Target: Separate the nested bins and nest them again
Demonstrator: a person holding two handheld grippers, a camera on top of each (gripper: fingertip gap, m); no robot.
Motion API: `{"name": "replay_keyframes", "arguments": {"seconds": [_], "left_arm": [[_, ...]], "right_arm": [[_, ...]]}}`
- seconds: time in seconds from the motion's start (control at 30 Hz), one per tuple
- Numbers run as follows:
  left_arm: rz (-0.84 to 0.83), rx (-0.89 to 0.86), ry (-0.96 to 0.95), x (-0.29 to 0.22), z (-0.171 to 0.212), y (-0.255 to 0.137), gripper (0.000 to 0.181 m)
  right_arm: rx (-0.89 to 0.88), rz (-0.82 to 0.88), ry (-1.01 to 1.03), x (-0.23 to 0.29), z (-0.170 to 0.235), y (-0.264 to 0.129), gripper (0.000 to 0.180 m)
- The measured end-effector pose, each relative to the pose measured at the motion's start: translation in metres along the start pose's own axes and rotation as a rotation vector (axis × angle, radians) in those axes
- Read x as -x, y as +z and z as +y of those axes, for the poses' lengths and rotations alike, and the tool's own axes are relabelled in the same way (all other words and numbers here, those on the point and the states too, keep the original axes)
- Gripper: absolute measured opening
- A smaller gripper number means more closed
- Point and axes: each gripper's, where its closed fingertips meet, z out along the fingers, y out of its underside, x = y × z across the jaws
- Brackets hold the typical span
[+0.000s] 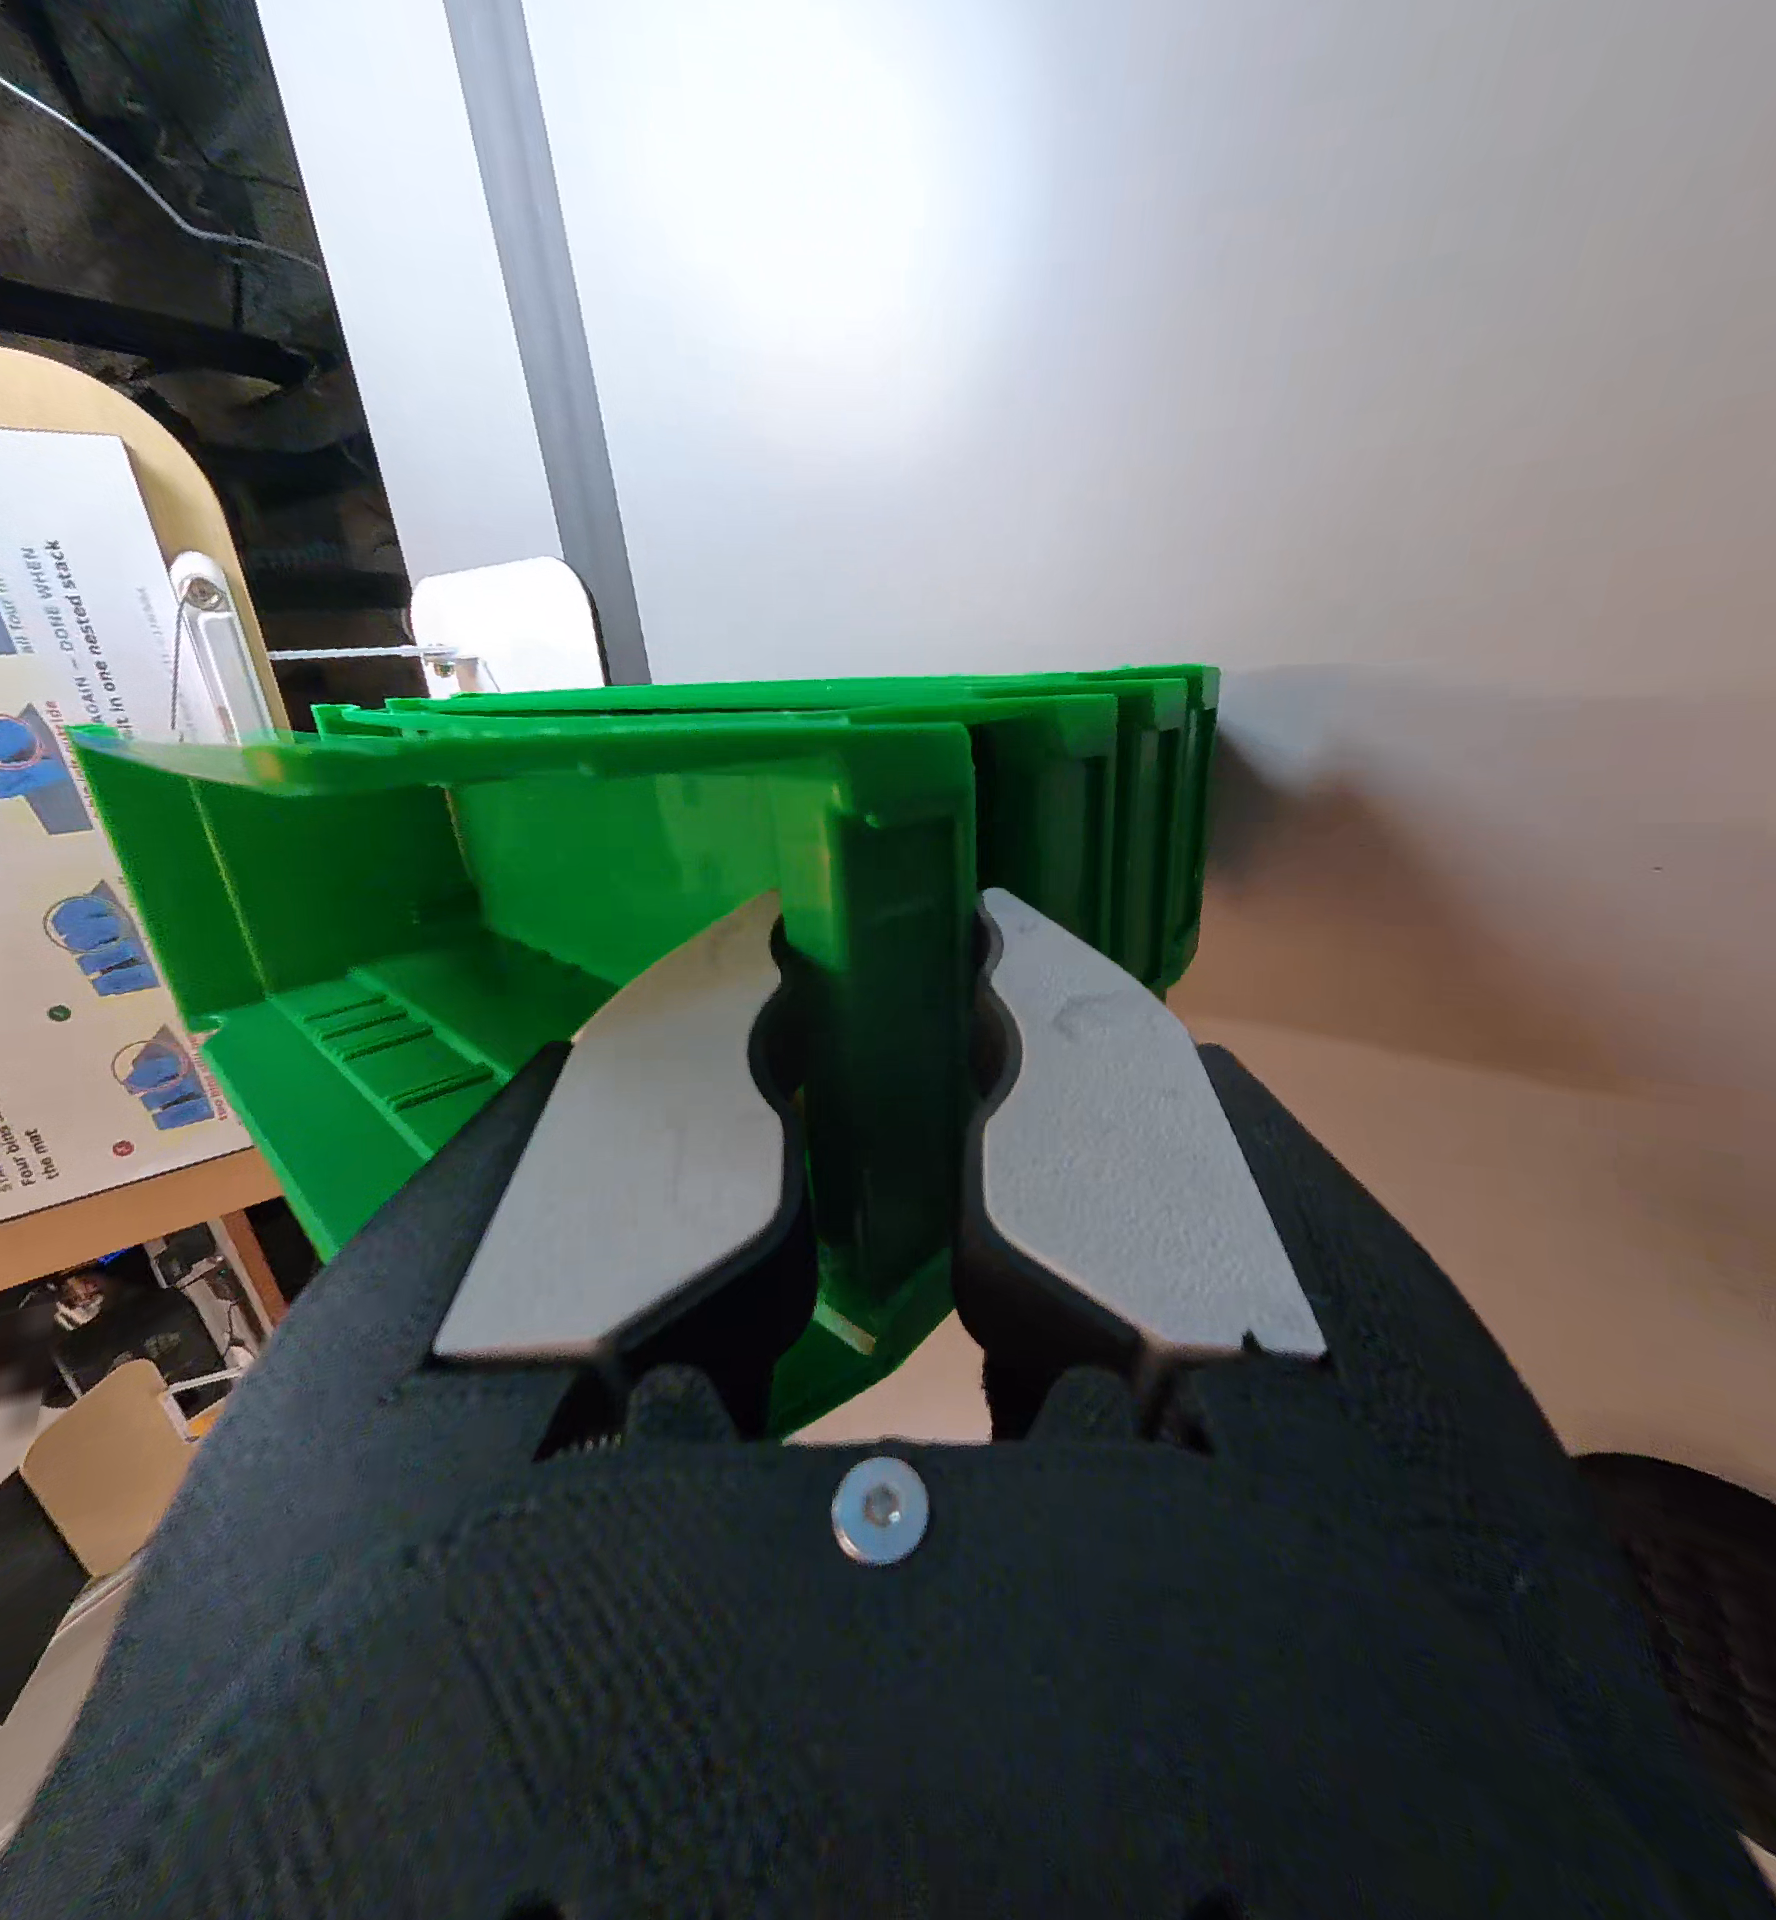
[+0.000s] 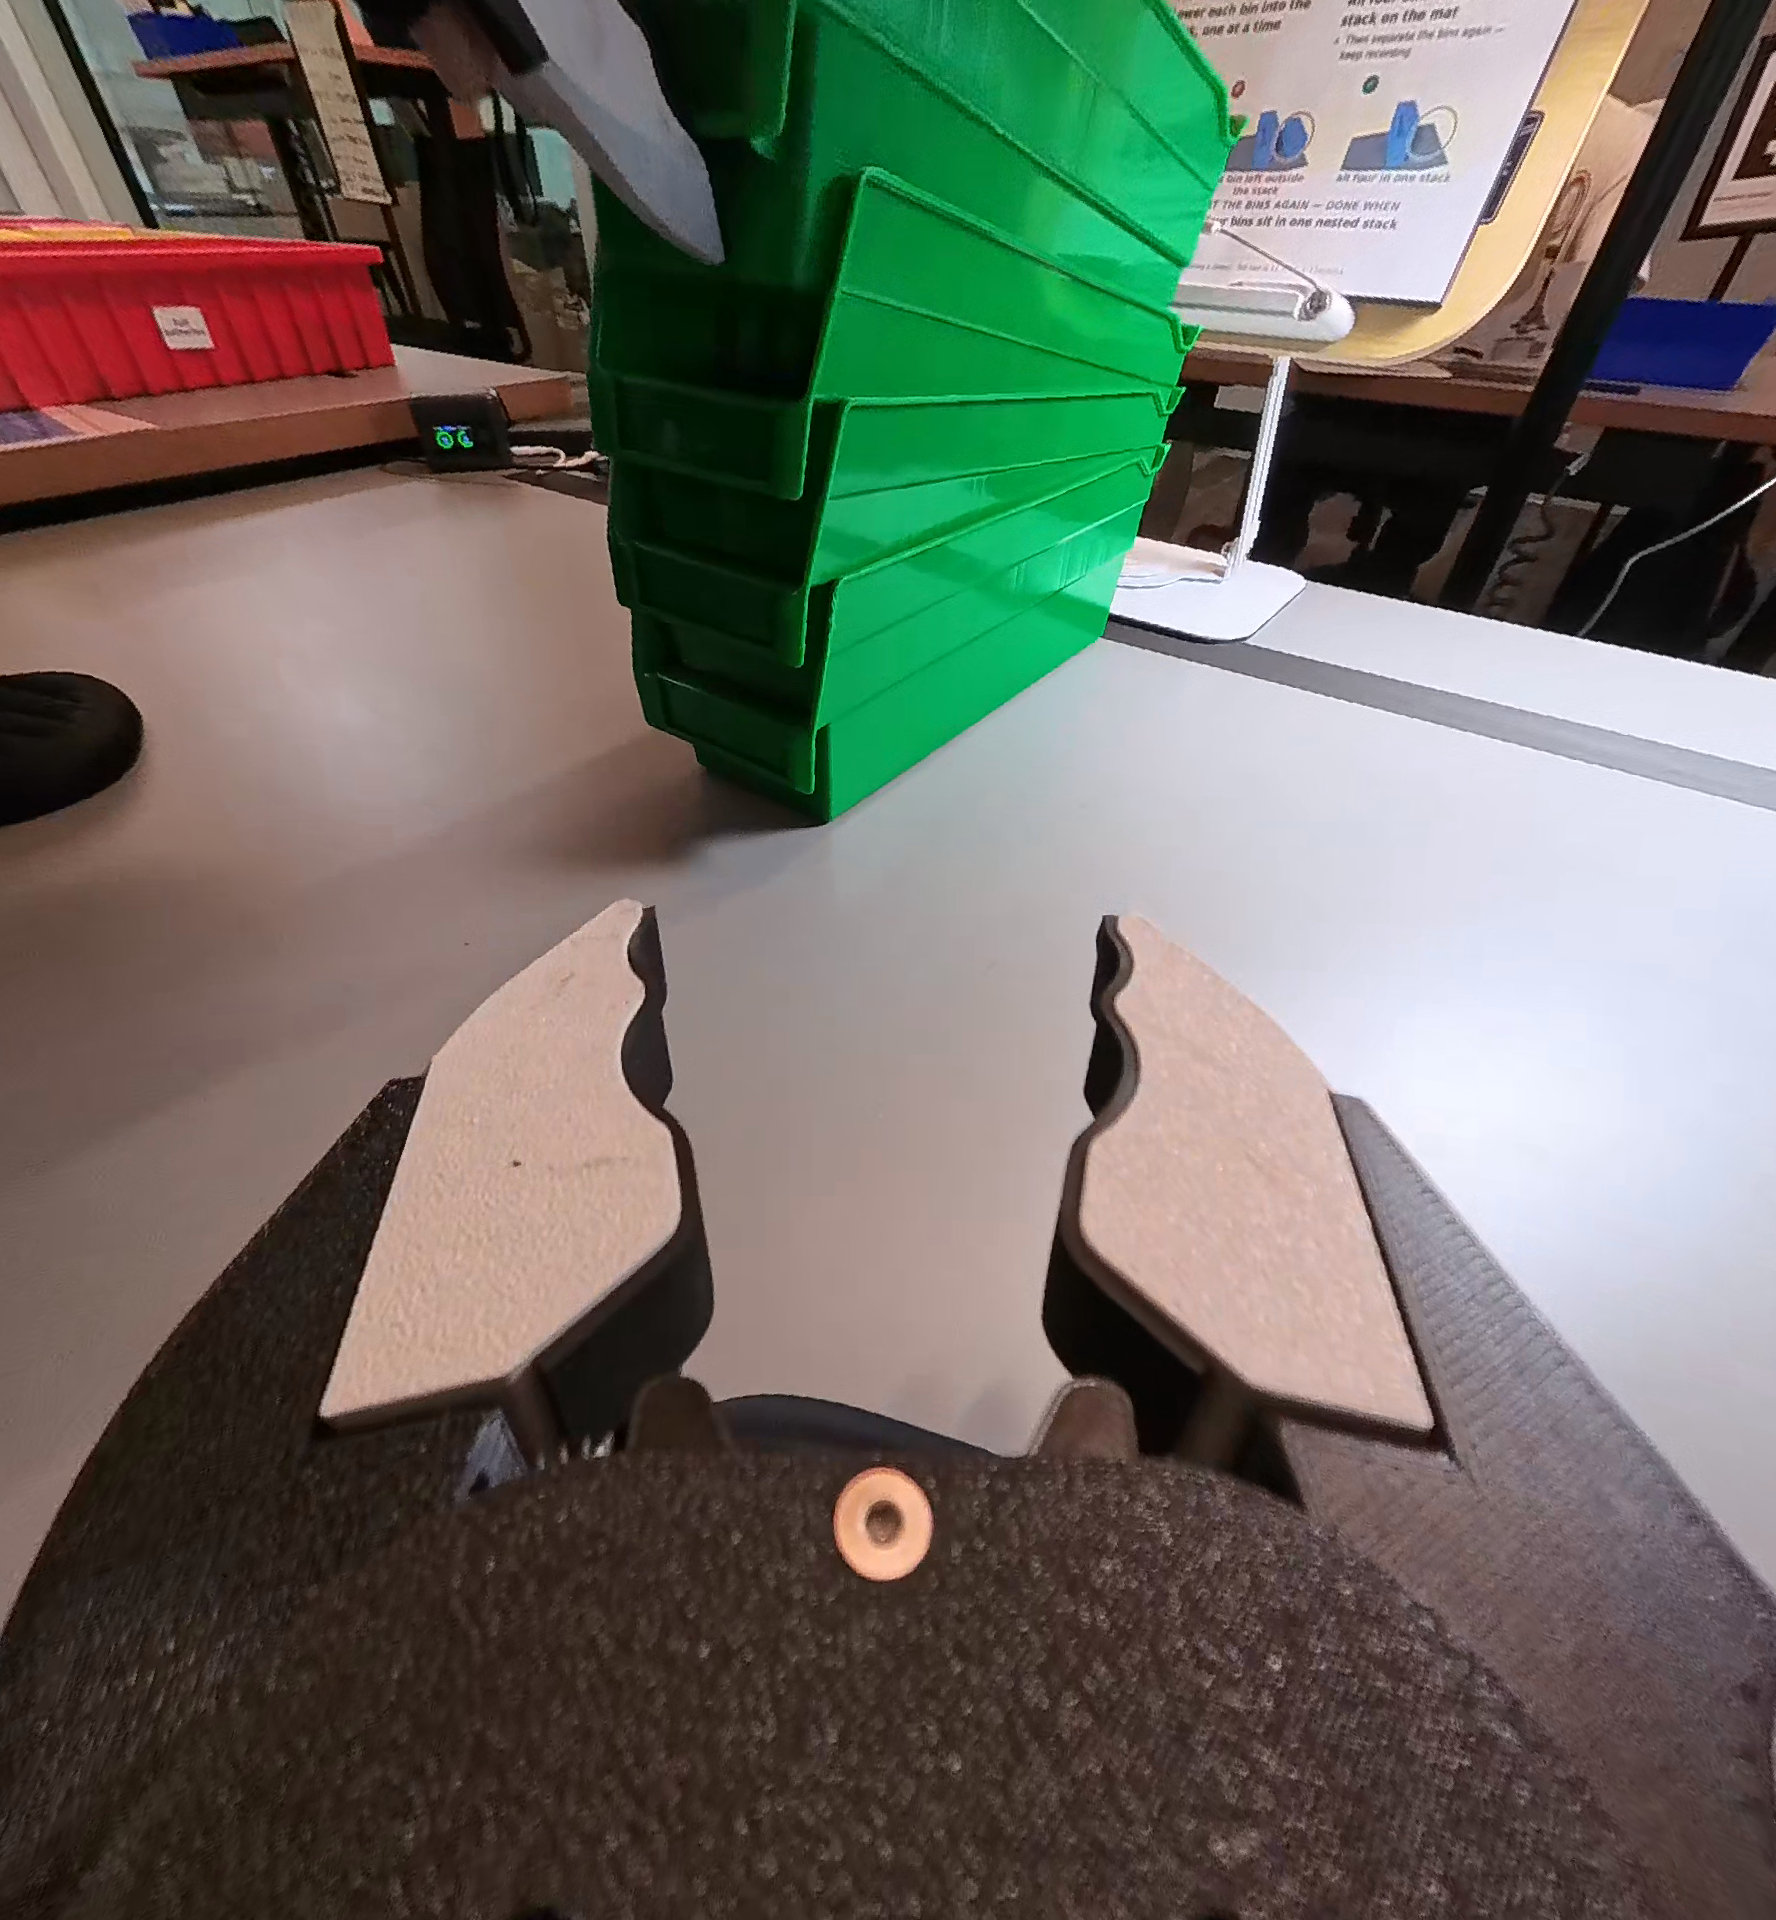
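Note:
A stack of several nested green bins point(image 2: 894, 499) stands on the grey table point(image 2: 1279, 935). The top green bin point(image 2: 967, 114) is tilted up out of the stack. My left gripper point(image 1: 879, 914) is shut on the end wall of that top bin point(image 1: 572, 852), whose open inside faces left in the left wrist view, with the other bins point(image 1: 1123, 821) behind it. One left finger point(image 2: 635, 135) shows at the top of the right wrist view. My right gripper point(image 2: 876, 920) is open and empty, low over the table, in front of the stack and apart from it.
A red bin point(image 2: 136, 312) sits on a wooden shelf at far left. An instruction sheet on a stand point(image 2: 1383, 135) and its white base point(image 2: 1216, 603) are behind the stack. A dark strip point(image 2: 1549, 727) crosses the table. A black pad point(image 2: 22, 748) lies at left.

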Motion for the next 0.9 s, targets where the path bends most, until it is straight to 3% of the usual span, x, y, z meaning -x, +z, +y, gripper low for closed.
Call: {"name": "replay_keyframes", "arguments": {"seconds": [0.03,0.8,0.9], "left_arm": [[0.000,-0.003,0.000,0.001,0.001,0.002,0.029],[0.027,-0.076,-0.025,-0.011,0.003,0.024,0.029],[0.025,-0.129,-0.052,-0.012,-0.003,0.019,0.036]], "right_arm": [[-0.002,0.000,0.003,0.000,0.000,0.000,0.078],[-0.010,0.008,0.019,-0.003,0.000,-0.001,0.076],[-0.010,0.010,0.018,-0.003,0.000,-0.001,0.076]]}}
